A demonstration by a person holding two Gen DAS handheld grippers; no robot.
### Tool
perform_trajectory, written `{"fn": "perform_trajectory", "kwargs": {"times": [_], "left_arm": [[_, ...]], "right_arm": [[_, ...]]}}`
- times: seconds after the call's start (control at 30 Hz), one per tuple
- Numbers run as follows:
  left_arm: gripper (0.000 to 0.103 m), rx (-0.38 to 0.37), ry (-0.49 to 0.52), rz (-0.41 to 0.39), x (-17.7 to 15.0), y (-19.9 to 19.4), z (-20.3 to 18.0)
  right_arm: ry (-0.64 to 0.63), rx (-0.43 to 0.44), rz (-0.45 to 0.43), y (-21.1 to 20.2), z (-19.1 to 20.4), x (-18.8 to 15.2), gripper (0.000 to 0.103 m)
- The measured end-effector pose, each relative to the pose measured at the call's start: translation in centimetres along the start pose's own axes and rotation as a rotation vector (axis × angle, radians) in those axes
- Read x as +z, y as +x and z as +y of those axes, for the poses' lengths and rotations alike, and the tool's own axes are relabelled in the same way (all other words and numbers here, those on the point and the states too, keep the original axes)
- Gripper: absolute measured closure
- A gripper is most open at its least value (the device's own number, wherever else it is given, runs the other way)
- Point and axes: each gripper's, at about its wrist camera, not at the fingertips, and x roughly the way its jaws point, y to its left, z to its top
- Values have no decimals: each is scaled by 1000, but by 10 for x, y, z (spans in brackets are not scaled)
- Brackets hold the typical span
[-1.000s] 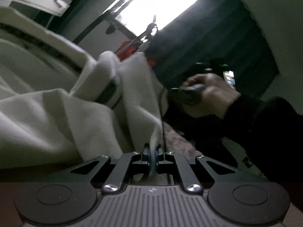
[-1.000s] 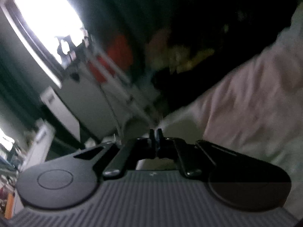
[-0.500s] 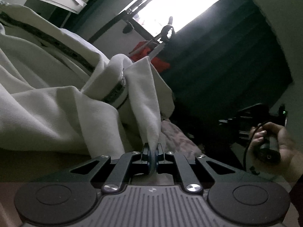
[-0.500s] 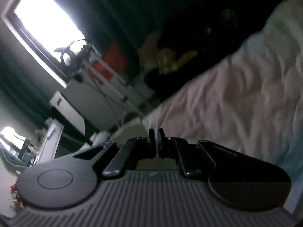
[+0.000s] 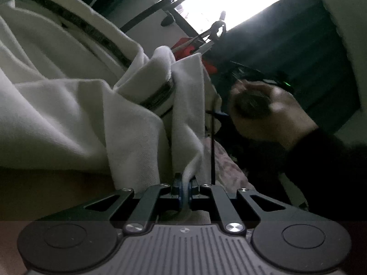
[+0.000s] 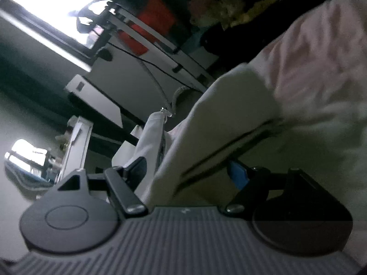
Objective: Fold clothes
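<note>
L gripper (image 5: 183, 186) pinched tight on white garment (image 5: 91, 105) edge. R gripper (image 6: 190, 171) wide apart, garment fold betw. its fingers, not clamped.

Left gripper pinches a white garment

The left gripper (image 5: 183, 183) is clamped on a fold of the white zip-up garment (image 5: 75, 105), which drapes up and left; a blurred right hand (image 5: 270, 116) grips a dark handle beside the cloth.

No writing, label, brand, number or sign can be read in either view; the pictures are dim and partly blurred.
</note>
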Motion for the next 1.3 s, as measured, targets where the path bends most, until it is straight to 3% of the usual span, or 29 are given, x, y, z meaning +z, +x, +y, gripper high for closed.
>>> {"fn": "perform_trajectory", "kwargs": {"times": [0.07, 0.1, 0.2, 0.37, 0.5, 0.67, 0.77, 0.83, 0.9, 1.0, 1.17, 1.3], "left_arm": [[97, 4, 5, 1, -1, 6, 6], [97, 3, -1, 2, -2, 10, 9], [97, 3, -21, 8, -1, 21, 18], [97, 15, -3, 27, 2, 31, 17], [97, 4, 46, 25, 1, 25, 9], [98, 9, 213, 43, -11, 17, -20], [98, 22, 322, 90, -16, 18, -36], [97, -1, 318, 153, -14, 21, -37], [97, 10, 328, 187, -19, 21, -37], [97, 56, 365, 212, -37, 16, -40], [97, 116, 368, 235, -48, 12, -36], [96, 122, 353, 223, -46, 2, -44]], "right_arm": [[-18, -45, -17, 21, 5, 0, 26], [-26, -85, -23, 30, 5, 1, 34], [-29, -161, -35, 38, -6, 6, 96], [-118, -123, -113, -2, -26, 17, 98], [-145, -110, -241, -77, -47, 41, 98], [-159, -118, -422, -189, -90, 71, 98], [-124, -205, -490, -249, -132, 68, 97], [-108, -288, -504, -284, -164, 53, 97], [-110, -380, -502, -310, -196, 36, 97], [52, -425, -399, -331, -260, 13, 96], [405, -271, -265, -340, -354, -37, 94], [510, -146, -207, -336, -374, -52, 93]]}}
